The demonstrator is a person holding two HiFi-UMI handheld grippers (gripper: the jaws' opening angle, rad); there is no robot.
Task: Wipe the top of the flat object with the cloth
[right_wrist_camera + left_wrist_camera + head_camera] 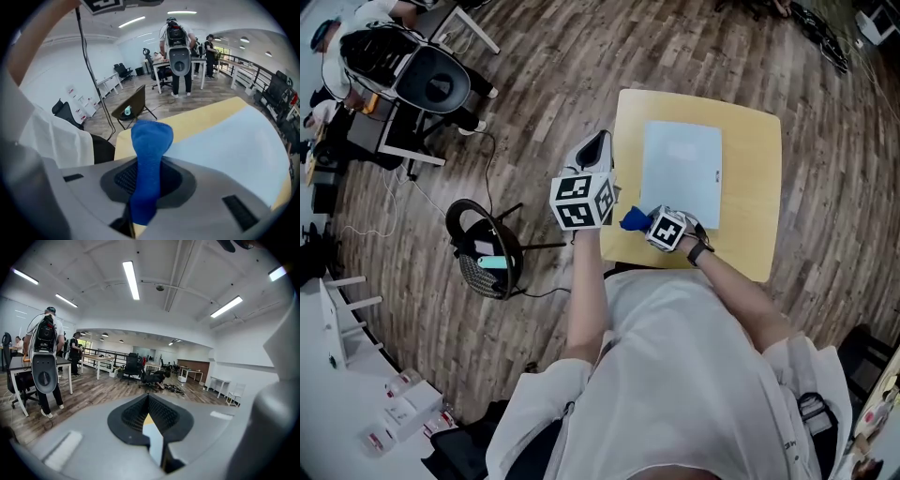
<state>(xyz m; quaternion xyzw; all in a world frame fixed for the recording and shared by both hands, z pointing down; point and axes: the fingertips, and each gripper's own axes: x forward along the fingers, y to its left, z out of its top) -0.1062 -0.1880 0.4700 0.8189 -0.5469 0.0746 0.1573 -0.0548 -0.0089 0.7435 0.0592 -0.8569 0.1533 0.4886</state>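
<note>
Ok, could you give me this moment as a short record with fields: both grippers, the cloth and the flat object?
Surface: yellow table
Flat object: pale, lying flat on the table
Cloth: blue, its end sticking out past the jaws
Right gripper: shut on the cloth, by the flat object's near left corner
Left gripper: jaws together, empty, off the table's left edge, pointing into the room
Cloth touching flat object: cannot tell
</note>
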